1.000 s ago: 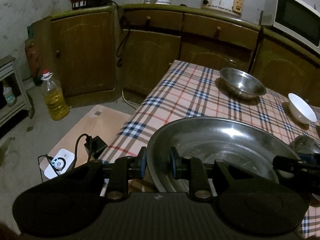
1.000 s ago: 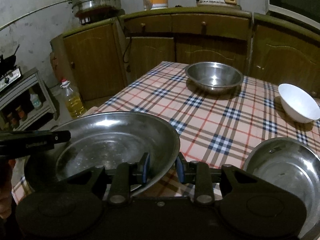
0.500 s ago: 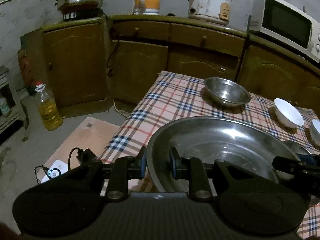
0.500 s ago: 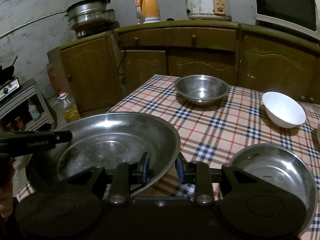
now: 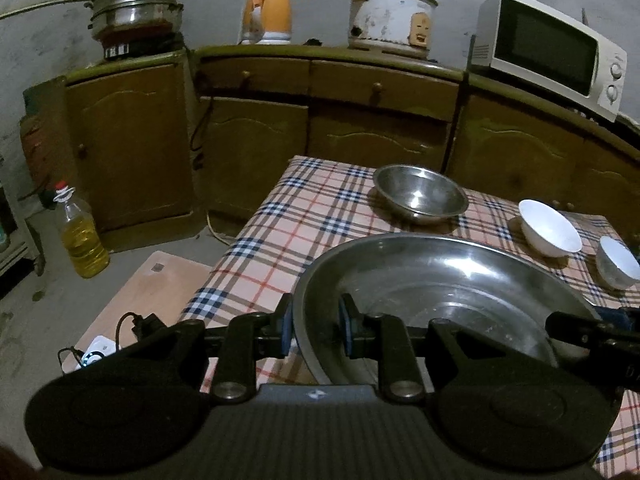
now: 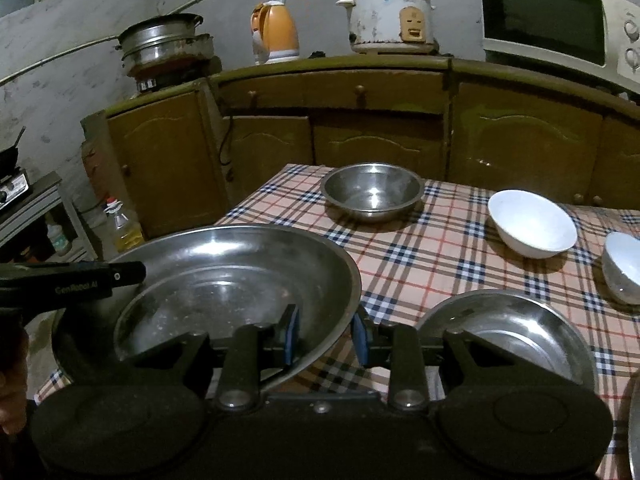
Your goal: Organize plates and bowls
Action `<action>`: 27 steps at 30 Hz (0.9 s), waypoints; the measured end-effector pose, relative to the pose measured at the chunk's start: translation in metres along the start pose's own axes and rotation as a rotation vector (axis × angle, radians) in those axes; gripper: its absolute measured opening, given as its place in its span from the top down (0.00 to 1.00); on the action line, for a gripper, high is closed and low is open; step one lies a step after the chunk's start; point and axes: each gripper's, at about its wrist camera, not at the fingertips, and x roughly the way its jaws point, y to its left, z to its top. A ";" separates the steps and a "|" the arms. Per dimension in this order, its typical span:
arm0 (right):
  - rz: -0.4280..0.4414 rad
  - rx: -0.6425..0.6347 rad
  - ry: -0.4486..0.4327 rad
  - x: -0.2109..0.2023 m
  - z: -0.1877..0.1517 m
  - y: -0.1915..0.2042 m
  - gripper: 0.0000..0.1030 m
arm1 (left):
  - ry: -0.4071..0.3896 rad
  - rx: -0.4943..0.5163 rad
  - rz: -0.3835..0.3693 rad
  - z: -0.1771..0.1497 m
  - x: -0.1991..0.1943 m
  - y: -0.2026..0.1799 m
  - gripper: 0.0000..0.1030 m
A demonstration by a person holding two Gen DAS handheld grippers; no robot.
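Far left, on the floor: bottle of yellow oil (image 5: 82, 236) standing beside the brown cabinets (image 5: 132, 148). A pale board (image 5: 140, 300) lies on the floor next to the table, with a small white device (image 5: 90, 358) and its black cable at the board's near end.

My left gripper (image 5: 315, 330) is clamped on the left rim of the large steel basin (image 5: 440, 280): one blue pad outside the wall, one inside. The basin sits between my two tools, above the near-left corner of the plaid tablecloth (image 5: 300, 216); I cannot tell whether its underside touches the cloth.

My right gripper (image 6: 326, 334) is pinched on the opposite rim of the same basin (image 6: 224, 280), pads on either side of the wall. In the right wrist view the left tool's black finger (image 6: 80, 280) reaches in over the basin's far edge.

Further back on the table, near the cabinets: a medium steel bowl (image 6: 373, 192), upright. To its right, a white bowl (image 6: 532, 224), then a second smaller white bowl (image 6: 624, 272) at the frame edge. Nearer to me, just right of my right gripper, a shallow steel dish (image 6: 512, 332) rests on the cloth.

Countertop behind, left to right: stacked steel pots (image 5: 136, 4), orange kettle (image 5: 268, 12), white rice cooker (image 5: 390, 20), microwave (image 5: 548, 48).
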 end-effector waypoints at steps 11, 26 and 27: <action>-0.030 0.024 -0.013 -0.016 -0.002 -0.014 0.65 | -0.010 0.028 -0.025 0.003 -0.005 -0.018 0.77; -0.070 0.056 -0.040 -0.035 -0.002 -0.031 0.65 | -0.024 0.054 -0.062 0.007 -0.010 -0.039 0.77; -0.073 0.058 -0.042 -0.036 -0.001 -0.032 0.65 | -0.023 0.055 -0.067 0.007 -0.011 -0.041 0.77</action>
